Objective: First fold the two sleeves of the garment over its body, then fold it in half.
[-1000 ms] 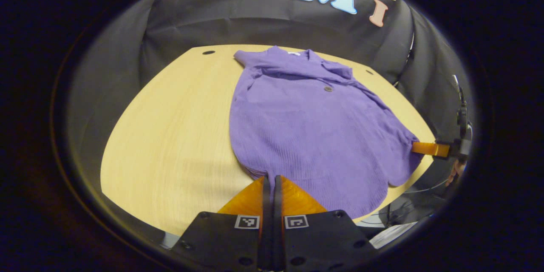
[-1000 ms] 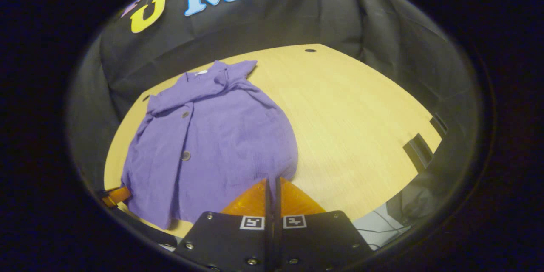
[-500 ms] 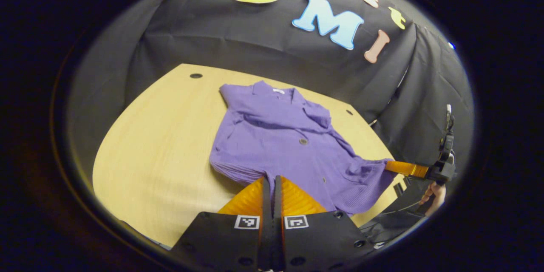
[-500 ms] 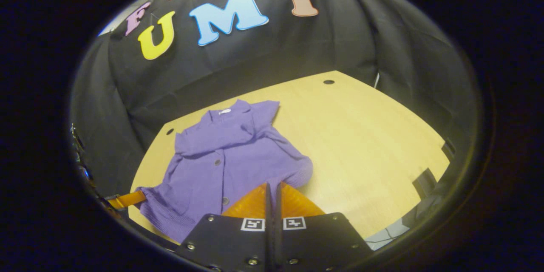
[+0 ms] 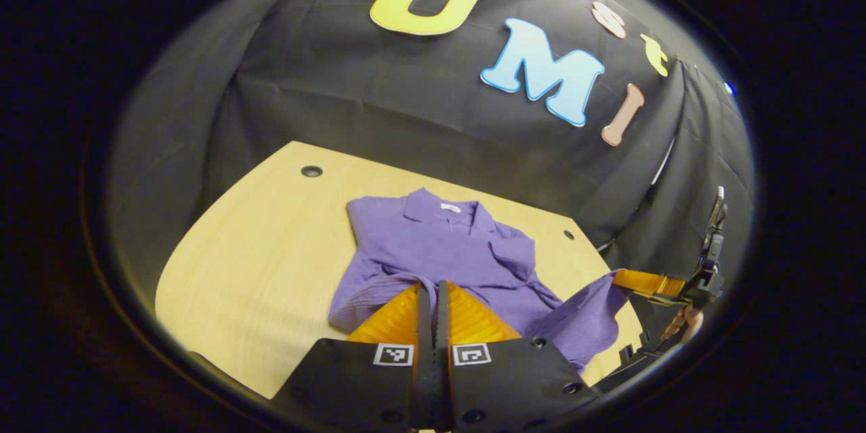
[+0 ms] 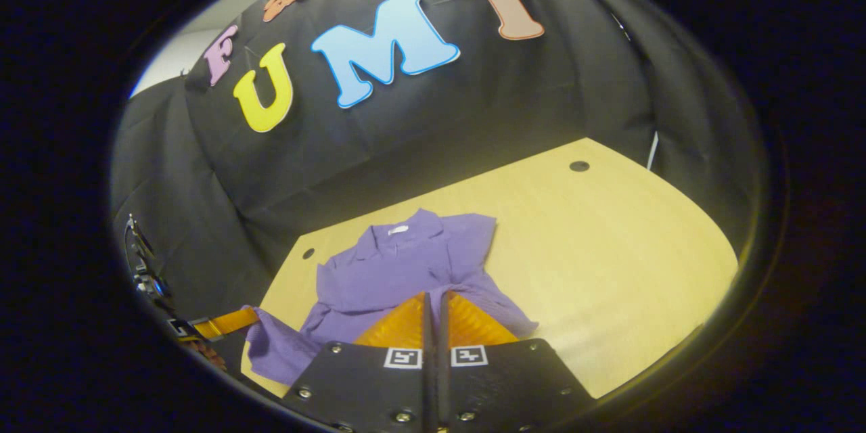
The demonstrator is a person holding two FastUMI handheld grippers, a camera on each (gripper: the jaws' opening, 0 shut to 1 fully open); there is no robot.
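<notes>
Both my claws have risen and carried the garment's (image 5: pixel 433 250) hem up off the desk (image 5: pixel 257 250) toward 12 o'clock. The hem, flat a second ago, now hangs lifted between left claw (image 5: pixel 433 294) and right claw (image 6: pixel 435 304).

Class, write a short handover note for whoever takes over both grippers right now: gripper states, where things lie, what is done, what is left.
Left gripper: shut on the shirt's hem corner, lifted.
Right gripper: shut on the other hem corner, also lifted.
Shirt: collar end flat on the table, hem end raised toward the collar.
Done: sleeves look folded in.
Left: carry the hem over to the collar, lay it down, release.
</notes>
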